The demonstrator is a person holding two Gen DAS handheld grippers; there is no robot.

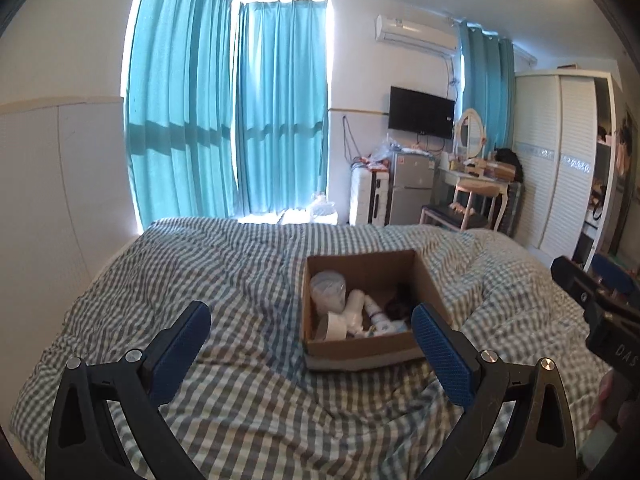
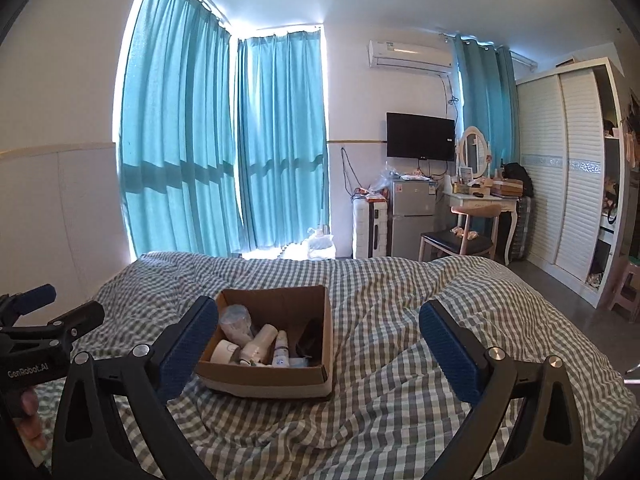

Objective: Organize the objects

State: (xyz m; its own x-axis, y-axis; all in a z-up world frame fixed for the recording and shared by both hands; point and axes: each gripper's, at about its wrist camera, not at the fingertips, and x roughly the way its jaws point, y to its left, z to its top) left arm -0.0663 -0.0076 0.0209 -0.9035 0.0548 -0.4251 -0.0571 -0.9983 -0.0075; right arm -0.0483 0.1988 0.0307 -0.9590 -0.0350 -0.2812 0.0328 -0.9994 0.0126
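RISK: you risked tipping the cardboard box (image 2: 272, 376), since it sat on the soft, rumpled bed quilt (image 2: 380, 400) | BOX: held white bottles (image 2: 262, 342), a clear plastic cup (image 1: 329, 292), something dark | CLAWS: your left claw (image 1: 311, 344) and right claw (image 2: 319, 342) gaped apart, empty, just short of the box.

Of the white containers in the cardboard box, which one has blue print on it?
The small bottle at the right of the white group in the cardboard box; the others look plain white or clear.
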